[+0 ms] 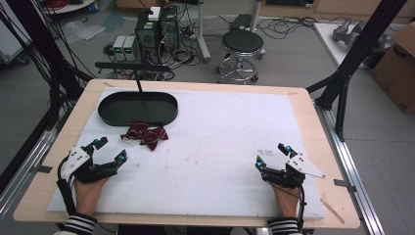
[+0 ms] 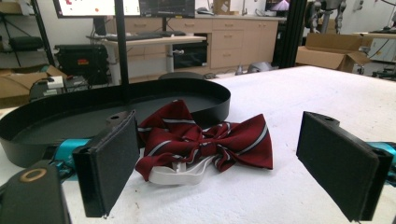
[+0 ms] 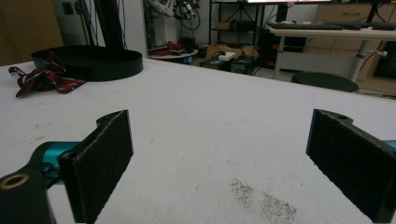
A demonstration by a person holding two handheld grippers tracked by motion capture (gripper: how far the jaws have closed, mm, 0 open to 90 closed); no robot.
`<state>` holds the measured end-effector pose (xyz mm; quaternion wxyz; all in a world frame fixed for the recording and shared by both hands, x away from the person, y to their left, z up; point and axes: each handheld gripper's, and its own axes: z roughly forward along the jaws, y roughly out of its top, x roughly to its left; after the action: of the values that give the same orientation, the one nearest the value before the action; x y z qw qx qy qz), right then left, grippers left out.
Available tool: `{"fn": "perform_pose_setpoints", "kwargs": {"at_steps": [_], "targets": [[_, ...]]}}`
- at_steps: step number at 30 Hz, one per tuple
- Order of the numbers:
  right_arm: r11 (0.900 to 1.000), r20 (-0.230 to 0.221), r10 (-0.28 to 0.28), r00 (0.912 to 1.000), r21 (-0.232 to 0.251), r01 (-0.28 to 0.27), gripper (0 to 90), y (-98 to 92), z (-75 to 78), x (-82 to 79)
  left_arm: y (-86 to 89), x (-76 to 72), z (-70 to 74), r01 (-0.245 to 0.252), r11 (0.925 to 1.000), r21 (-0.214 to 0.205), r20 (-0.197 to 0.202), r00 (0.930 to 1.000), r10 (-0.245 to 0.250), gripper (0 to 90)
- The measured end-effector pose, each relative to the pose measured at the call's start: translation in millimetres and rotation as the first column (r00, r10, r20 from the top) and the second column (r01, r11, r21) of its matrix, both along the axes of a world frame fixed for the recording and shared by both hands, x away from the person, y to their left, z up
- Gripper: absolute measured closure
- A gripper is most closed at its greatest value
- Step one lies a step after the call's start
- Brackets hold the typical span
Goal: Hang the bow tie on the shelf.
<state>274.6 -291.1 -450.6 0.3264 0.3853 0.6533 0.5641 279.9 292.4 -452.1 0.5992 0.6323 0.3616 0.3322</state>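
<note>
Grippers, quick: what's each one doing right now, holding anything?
Left gripper: jaws open, holding nothing; the red striped bow tie lies just ahead on the table.
Right gripper: jaws open, holding nothing.

My table [image 1: 58, 161] is light wood, topped by a white mat [image 1: 235, 142]. Just ahead of my left gripper [image 1: 109, 151] a dark red striped bow tie [image 1: 145, 134] lies crumpled on the mat. Beyond it, touching its far edge, sits 1 black oval tray [image 1: 138, 108]. Ahead of my right gripper [image 1: 272, 156] the mat carries a faint grey smudge [image 3: 264, 200].
</note>
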Motion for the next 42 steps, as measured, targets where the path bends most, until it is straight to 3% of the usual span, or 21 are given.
{"fn": "perform_pose_setpoints", "kwargs": {"at_steps": [6,17,28,35,37,40,41,42], "targets": [[1.0000,-0.002,0.003,1.0000,0.006,-0.003,6.3,-0.8,-0.1,0.6,-0.6,-2.5,-0.5,-0.019,0.9998,0.002,0.021,0.9996,0.019,13.7],[1.0000,0.001,0.006,1.0000,0.008,-0.006,6.3,-0.8,-0.2,0.0,-0.5,-2.5,-0.6,-0.021,0.9998,-0.004,0.023,0.9995,0.021,13.1],[0.9999,0.003,0.001,1.0000,0.011,-0.001,6.3,-1.4,-0.2,0.4,1.2,3.2,4.7,-0.007,1.0000,0.001,-0.028,0.9996,0.007,13.1],[0.9999,0.002,0.002,1.0000,0.012,-0.002,6.3,-1.8,-0.2,0.6,1.3,11.0,26.2,0.017,0.9992,0.036,-0.054,0.9984,-0.016,13.1],[0.9999,0.002,0.002,1.0000,0.012,-0.002,6.3,-1.8,-0.2,0.6,-1.8,15.4,35.4,0.037,0.9958,0.084,-0.075,0.9967,-0.031,13.3],[0.9999,0.002,0.002,1.0000,0.012,-0.002,6.3,-1.7,-0.2,0.6,-4.1,18.7,41.2,0.049,0.9930,0.107,-0.087,0.9954,-0.040,13.4],[0.9999,0.002,0.002,1.0000,0.012,-0.002,6.3,-1.8,-0.2,0.6,-6.3,23.1,46.9,0.070,0.9875,0.141,-0.104,0.9930,-0.056,13.5],[0.9999,0.002,0.002,1.0000,0.012,-0.002,6.3,-1.8,-0.2,0.6,-6.3,23.1,46.9,0.070,0.9875,0.141,-0.104,0.9930,-0.056,13.6]]}}
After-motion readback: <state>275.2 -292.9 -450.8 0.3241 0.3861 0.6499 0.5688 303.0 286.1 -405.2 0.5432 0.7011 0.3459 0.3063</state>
